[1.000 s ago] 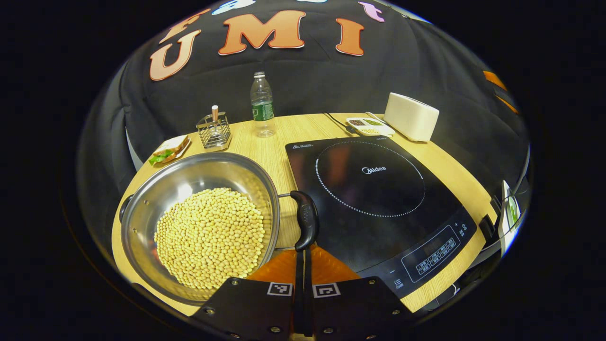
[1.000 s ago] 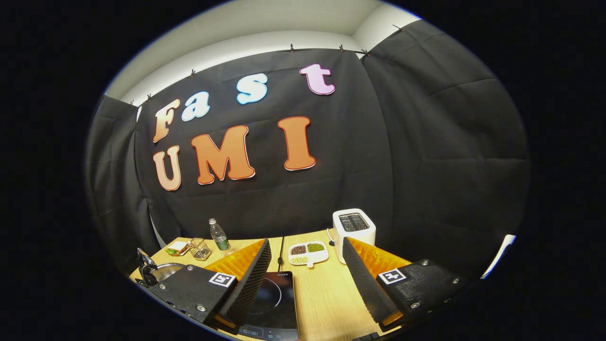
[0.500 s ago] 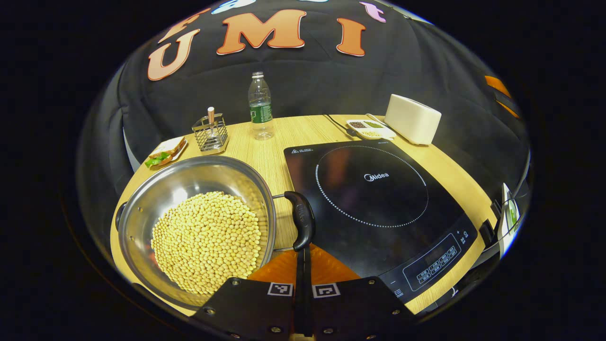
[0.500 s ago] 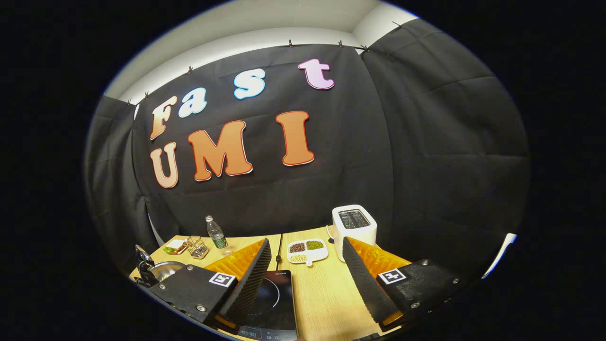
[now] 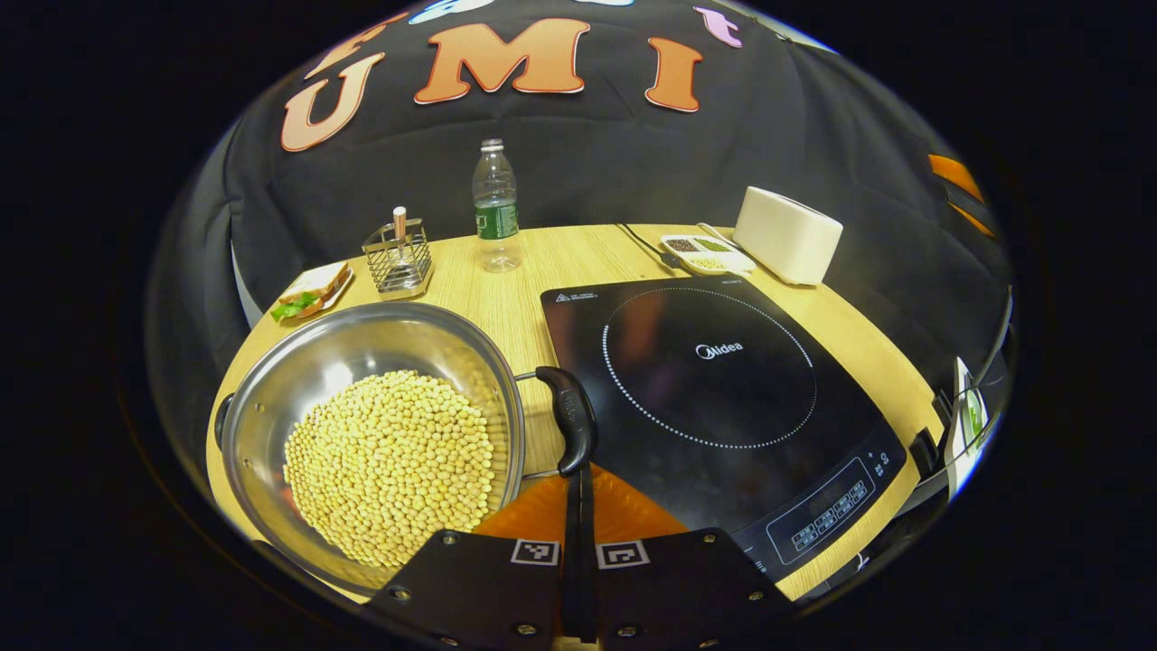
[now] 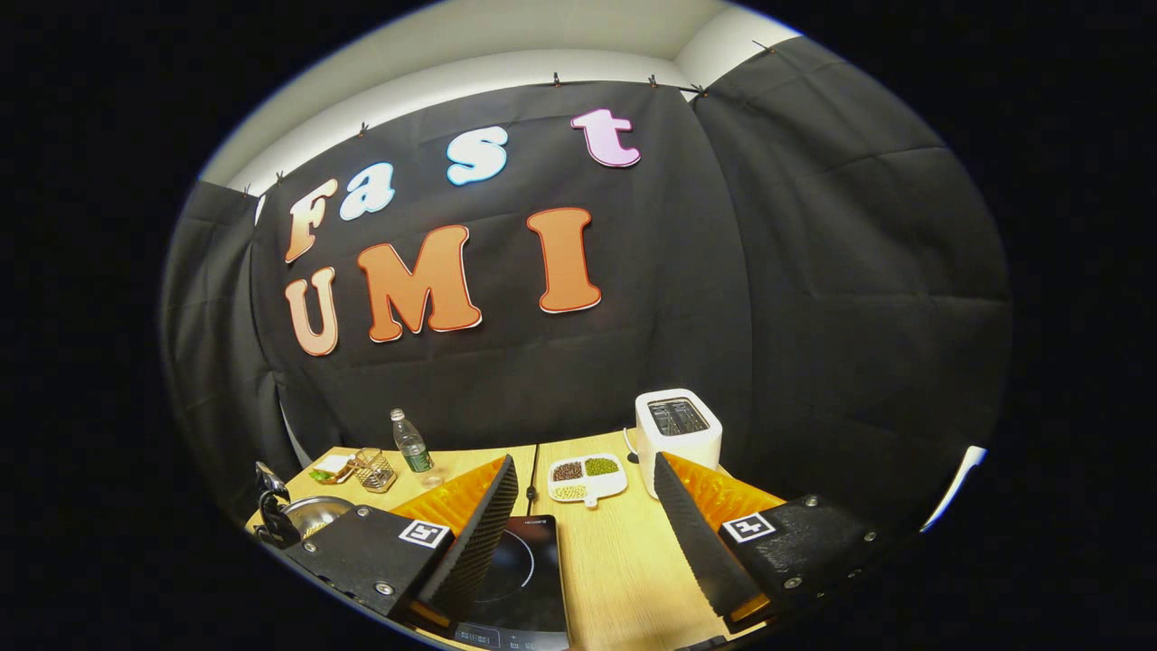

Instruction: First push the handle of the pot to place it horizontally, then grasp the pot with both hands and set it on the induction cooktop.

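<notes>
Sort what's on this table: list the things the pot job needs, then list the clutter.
For the job: pot of soybeans, its black handle, induction cooktop, left claw shut at the handle, right claw open.

Just lying about: water bottle, toaster, divided bean dish, wire holder, sandwich plate.

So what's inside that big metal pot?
The pot holds a heap of small pale yellow beans that covers most of its bottom. What lies under the beans is hidden, and the left gripper covers the pot's near rim.
</notes>
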Demonstrator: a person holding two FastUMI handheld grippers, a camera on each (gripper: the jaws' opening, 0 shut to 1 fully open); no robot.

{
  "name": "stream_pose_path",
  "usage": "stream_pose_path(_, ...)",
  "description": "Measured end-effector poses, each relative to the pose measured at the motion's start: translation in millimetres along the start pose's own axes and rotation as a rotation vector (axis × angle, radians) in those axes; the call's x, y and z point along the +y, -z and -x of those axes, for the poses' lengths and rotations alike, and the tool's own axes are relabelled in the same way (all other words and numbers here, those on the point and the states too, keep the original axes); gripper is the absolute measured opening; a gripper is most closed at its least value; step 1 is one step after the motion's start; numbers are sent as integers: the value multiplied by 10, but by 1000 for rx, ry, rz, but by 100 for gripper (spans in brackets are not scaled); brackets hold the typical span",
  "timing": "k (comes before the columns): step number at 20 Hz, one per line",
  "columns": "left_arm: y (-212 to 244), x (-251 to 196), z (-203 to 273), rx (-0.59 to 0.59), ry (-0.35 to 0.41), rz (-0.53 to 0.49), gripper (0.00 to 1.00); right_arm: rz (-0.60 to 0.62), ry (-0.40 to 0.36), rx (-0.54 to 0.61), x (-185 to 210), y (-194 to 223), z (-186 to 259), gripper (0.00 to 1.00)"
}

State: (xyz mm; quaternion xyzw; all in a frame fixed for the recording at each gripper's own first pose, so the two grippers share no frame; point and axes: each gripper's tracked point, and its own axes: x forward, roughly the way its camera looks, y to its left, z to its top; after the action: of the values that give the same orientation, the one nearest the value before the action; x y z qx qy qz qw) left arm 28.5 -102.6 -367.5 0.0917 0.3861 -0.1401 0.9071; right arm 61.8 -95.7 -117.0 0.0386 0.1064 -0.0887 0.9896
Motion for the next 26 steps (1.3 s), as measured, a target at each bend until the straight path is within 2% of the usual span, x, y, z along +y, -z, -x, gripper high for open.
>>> stream_pose_path(5,-26,-1,-5,-5,4,-10,1,9,7,1,9,-4,51,94)
stream_pose_path(6,-23,5,16,-7,3,-17,1,7,8,0,17,-15,56,100)
stream_pose_path(7,-20,11,38,-10,4,-22,1,6,9,-3,25,-32,74,94)
stream_pose_path(10,-42,17,162,-31,20,-18,1,9,6,-16,92,-87,139,94)
stream_pose_path(11,-86,43,222,-48,18,-17,1,12,3,-19,130,-102,169,100)
stream_pose_path(12,-131,74,283,-66,14,-20,2,16,-1,-21,167,-116,203,94)
stream_pose_path(13,-186,120,358,-90,6,-25,1,21,-7,-25,222,-135,243,100)
stream_pose_path(14,-253,175,432,-112,-4,-29,2,26,-13,-29,276,-157,278,100)
stream_pose_path(15,-298,240,504,-134,-18,-30,2,31,-19,-34,336,-186,312,94)
stream_pose_path(17,-396,363,716,-189,-41,-17,1,42,-29,-47,444,-231,394,94)
stream_pose_path(18,-436,420,858,-216,-46,-5,2,47,-35,-54,507,-254,425,100)
stream_pose_path(19,-460,496,949,-239,-52,7,2,51,-42,-60,576,-276,456,100)
stream_pose_path(20,-486,591,1050,-259,-60,18,1,54,-50,-65,647,-290,489,94)
stream_pose_path(26,-567,1359,1630,-365,-172,90,1,80,-109,-79,1161,-285,651,94)
